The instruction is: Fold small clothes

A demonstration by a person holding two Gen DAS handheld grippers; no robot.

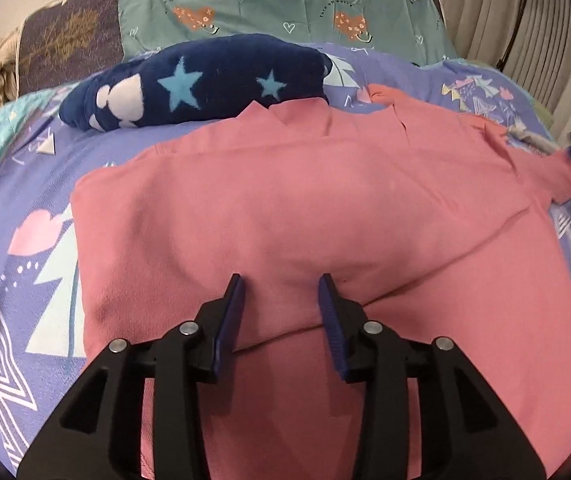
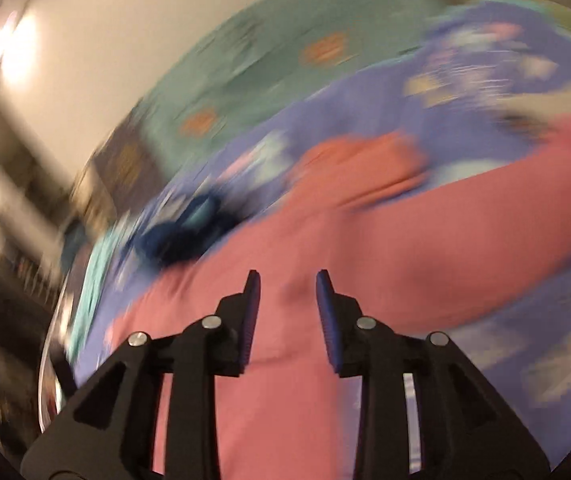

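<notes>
Purple patterned bed (image 1: 17, 280), pink garment (image 1: 305, 208), navy star bundle (image 1: 197, 84)

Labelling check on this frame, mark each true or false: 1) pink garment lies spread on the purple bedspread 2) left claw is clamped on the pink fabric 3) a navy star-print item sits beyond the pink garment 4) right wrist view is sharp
1) True. The pink garment lies spread on the purple bedspread.
2) False. The left claw is open above the fabric, nothing pinched between its fingers.
3) True. The navy star-print item lies just past the garment's far edge.
4) False. That view is smeared with motion blur; the right claw shows open.
</notes>
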